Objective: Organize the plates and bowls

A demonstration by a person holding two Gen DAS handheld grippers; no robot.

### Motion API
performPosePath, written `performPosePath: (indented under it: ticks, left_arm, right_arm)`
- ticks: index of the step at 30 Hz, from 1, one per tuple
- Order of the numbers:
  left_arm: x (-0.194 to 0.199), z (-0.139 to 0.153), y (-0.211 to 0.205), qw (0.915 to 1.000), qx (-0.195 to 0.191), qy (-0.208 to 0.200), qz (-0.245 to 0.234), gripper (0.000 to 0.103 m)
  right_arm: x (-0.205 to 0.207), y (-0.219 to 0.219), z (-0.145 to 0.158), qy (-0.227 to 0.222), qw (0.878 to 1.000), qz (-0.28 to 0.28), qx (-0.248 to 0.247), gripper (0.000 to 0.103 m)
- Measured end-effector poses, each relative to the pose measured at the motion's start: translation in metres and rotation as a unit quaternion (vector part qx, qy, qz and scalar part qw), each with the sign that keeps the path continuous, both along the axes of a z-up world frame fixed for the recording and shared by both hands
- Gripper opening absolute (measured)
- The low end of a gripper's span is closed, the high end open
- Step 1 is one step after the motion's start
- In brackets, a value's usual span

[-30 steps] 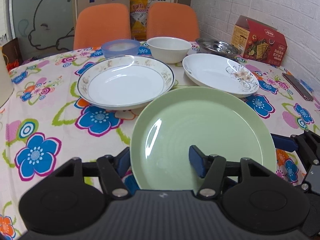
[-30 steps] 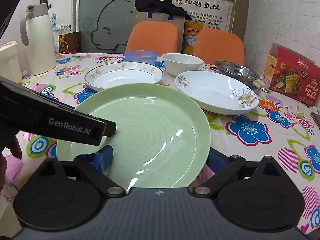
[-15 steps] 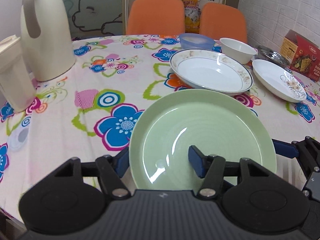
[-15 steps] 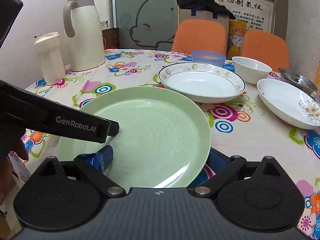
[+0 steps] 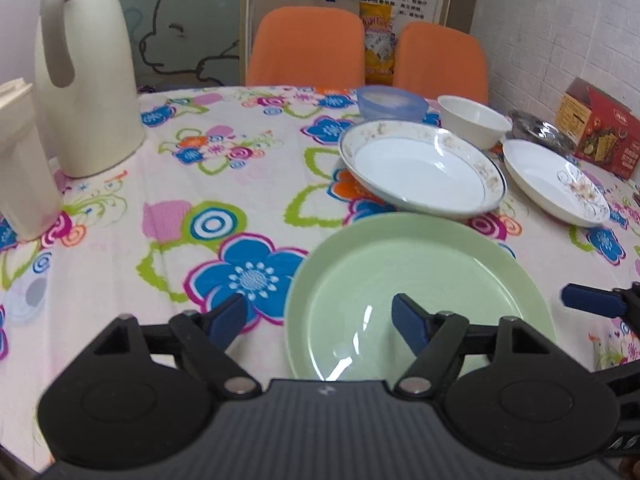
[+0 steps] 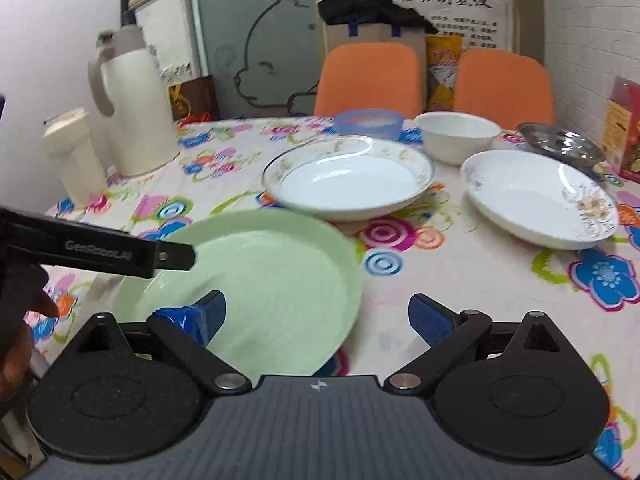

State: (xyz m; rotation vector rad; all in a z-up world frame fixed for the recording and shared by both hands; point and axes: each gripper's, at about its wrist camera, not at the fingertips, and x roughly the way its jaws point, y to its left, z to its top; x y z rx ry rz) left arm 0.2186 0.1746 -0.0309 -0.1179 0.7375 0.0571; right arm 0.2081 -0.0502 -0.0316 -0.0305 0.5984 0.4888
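A pale green plate (image 5: 420,300) (image 6: 260,288) lies flat on the flowered tablecloth (image 5: 200,184) near the front edge. My left gripper (image 5: 320,318) stands open at the plate's left rim, one finger off the plate and the other over its inside. My right gripper (image 6: 318,318) is open at the right rim, its left finger over the plate and its right finger clear of it. Behind are a floral-rimmed deep plate (image 5: 420,172) (image 6: 352,176), a white flower-print plate (image 5: 556,184) (image 6: 536,200), a white bowl (image 5: 472,120) (image 6: 456,136) and a blue bowl (image 5: 390,102) (image 6: 368,122).
A cream thermos jug (image 5: 88,92) (image 6: 132,108) and a beige container (image 5: 20,168) (image 6: 76,156) stand at the left. A steel dish (image 5: 536,130) (image 6: 560,144) and a red box (image 5: 600,132) sit at the right by the brick wall. Two orange chairs (image 5: 308,48) stand behind the table.
Both grippers carried the green plate leftward across the table, toward the thermos. Gaps now show between the plate's rims and the outer fingers; the plate rests on the cloth.
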Motion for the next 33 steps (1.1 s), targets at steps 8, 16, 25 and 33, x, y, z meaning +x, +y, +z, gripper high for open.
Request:
performPosePath:
  ticks: [8,16,25,33]
  left_arm:
    - [0.086,0.025,0.016,0.9990,-0.010,-0.043,-0.013,0.077]
    - [0.166,0.004,0.009,0.9993,-0.001,-0.007,-0.036,0.075]
    - [0.194,-0.019,0.001,0.9982,-0.001,0.029,-0.052,0.069]
    - [0.195,-0.013,-0.011,0.9967,-0.005,0.034,-0.074,0.040]
  right_arm:
    - [0.099,0.004,0.003,0.036,0.999,-0.024,-0.002,0.086]
    - [0.148,0.026,-0.015,0.079,0.997,-0.026,-0.007,0.086]
    - [0.158,0.039,-0.020,0.048,0.998,-0.018,-0.044,0.089]
    - [0.163,0.044,-0.017,0.056,0.997,-0.031,-0.035,0.090]
